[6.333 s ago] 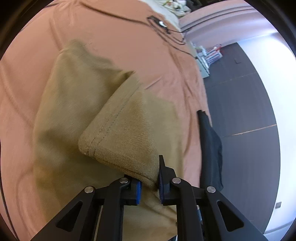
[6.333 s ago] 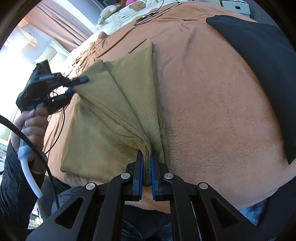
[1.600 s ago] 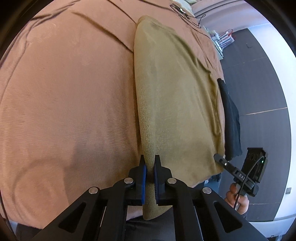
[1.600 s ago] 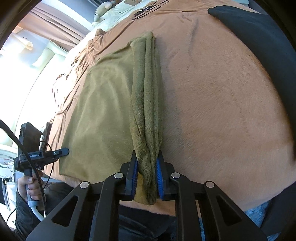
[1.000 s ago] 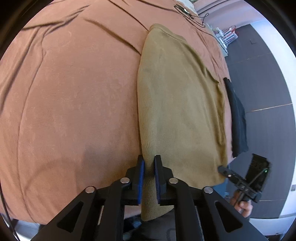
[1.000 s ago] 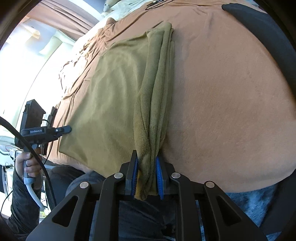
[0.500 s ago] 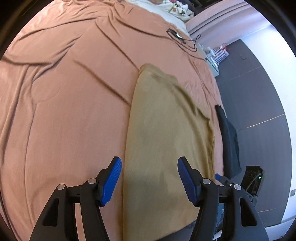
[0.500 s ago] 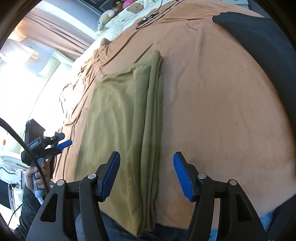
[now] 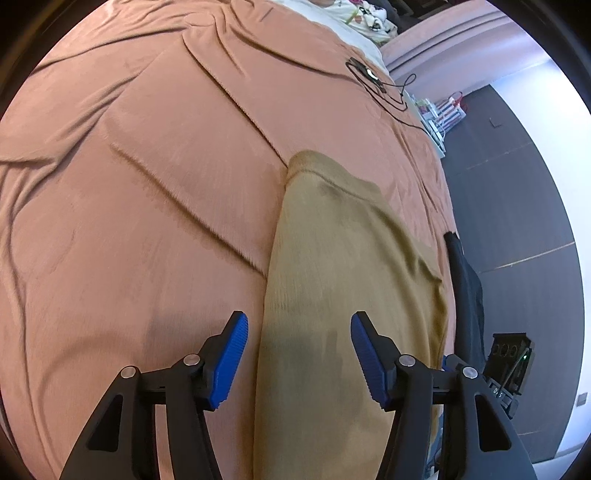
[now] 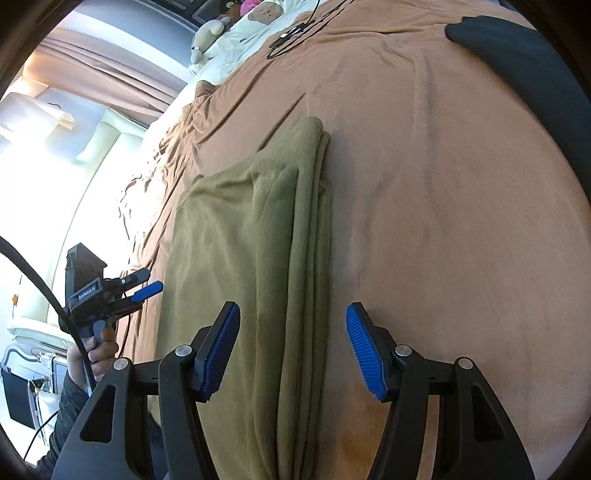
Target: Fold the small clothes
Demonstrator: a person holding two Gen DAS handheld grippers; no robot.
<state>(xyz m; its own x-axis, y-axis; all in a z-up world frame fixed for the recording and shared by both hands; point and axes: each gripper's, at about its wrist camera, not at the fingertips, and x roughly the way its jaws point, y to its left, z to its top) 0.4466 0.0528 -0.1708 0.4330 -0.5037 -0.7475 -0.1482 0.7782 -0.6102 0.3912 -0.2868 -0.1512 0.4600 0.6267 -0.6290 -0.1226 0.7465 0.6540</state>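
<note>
— So, where's the olive garment (image 10: 258, 258)?
— On the brown bedspread (image 10: 443, 221), long axis six-to-twelve — right gripper (image 10: 291, 347) straddles its folded edge, left gripper (image 9: 299, 354) the other; both spread, empty.

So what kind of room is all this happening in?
Most likely a bedroom: the olive garment lies on a bed's brown cover, with stuffed toys on the pillow and curtains by a bright window.

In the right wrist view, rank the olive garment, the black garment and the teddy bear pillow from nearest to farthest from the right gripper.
1. Olive garment: directly below the open right gripper.
2. Black garment: far right, at the bed's edge.
3. Teddy bear pillow: top, at the bed's head.
</note>
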